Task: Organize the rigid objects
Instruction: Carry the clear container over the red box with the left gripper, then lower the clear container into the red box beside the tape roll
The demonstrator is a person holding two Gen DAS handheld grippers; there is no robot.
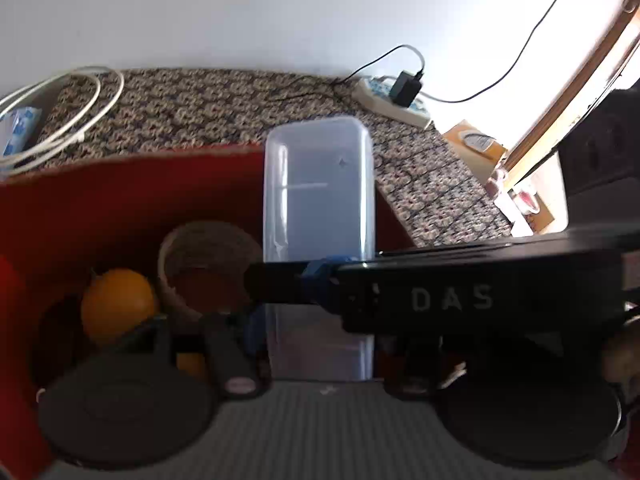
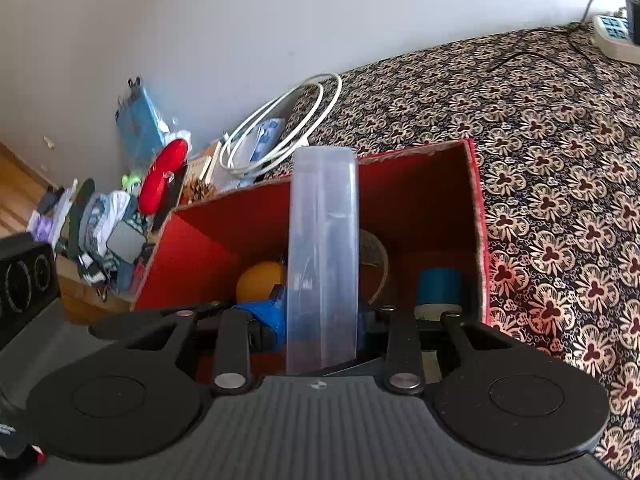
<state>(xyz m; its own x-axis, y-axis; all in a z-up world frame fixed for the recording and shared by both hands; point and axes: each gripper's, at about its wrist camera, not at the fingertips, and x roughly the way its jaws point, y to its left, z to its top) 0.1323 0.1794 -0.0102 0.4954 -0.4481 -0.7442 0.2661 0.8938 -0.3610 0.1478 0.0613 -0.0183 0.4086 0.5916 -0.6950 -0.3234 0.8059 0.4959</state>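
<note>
A clear plastic container (image 1: 319, 208) stands upright over the red box (image 1: 120, 200); it also shows in the right wrist view (image 2: 323, 248), above the red box (image 2: 420, 200). My left gripper (image 1: 320, 344) is shut on its lower end. My right gripper (image 2: 322, 320) is shut on it too, and its black body crosses the left wrist view (image 1: 440, 296). Inside the box lie an orange ball (image 1: 118, 304), also seen in the right wrist view (image 2: 260, 280), a woven basket (image 1: 208, 268) and a blue roll (image 2: 439, 286).
The box sits on a floral patterned cloth (image 2: 560, 160). A white coiled cable (image 2: 280, 128) lies behind it. A power strip with a black adapter (image 1: 400, 96) is at the far right. Clutter (image 2: 120, 208) and a black speaker (image 2: 24, 276) lie left.
</note>
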